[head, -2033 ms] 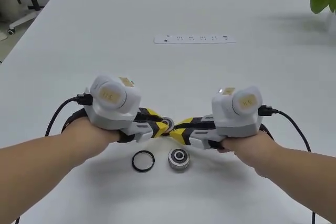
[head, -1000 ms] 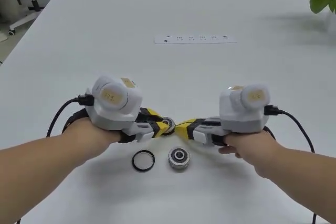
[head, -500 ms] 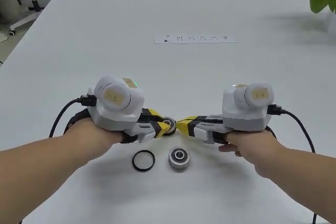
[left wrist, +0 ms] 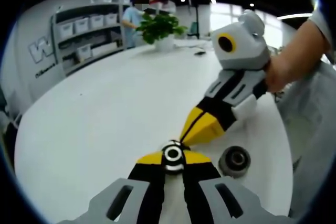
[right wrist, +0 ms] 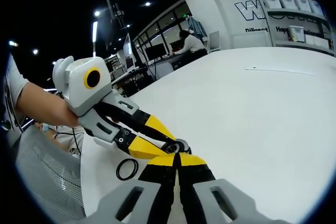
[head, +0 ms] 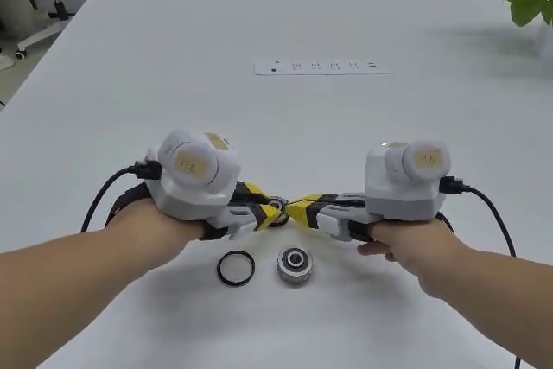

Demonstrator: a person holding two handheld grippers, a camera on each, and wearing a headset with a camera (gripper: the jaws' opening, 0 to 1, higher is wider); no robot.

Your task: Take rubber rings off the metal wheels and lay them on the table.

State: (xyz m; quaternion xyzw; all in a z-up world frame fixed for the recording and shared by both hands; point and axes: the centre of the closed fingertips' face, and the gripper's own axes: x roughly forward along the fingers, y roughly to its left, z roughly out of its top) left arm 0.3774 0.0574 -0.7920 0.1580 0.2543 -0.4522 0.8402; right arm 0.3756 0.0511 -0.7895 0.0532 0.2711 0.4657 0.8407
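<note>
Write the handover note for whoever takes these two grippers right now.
Left gripper: shut on a small round metal wheel, held over the white table.
Right gripper: shut, tips at that wheel's edge; whether it pinches rubber, I cannot tell.
Done: one black rubber ring lies on the table, a second metal wheel beside it, apart.
Left: pull the ring off the held wheel, if one is on it, and lay it down.

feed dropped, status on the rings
Left hand-held gripper shut on wheel. Right hand-held gripper shut, tips at its rim. One rubber ring off, beside second wheel on table. Nothing blocking.
</note>
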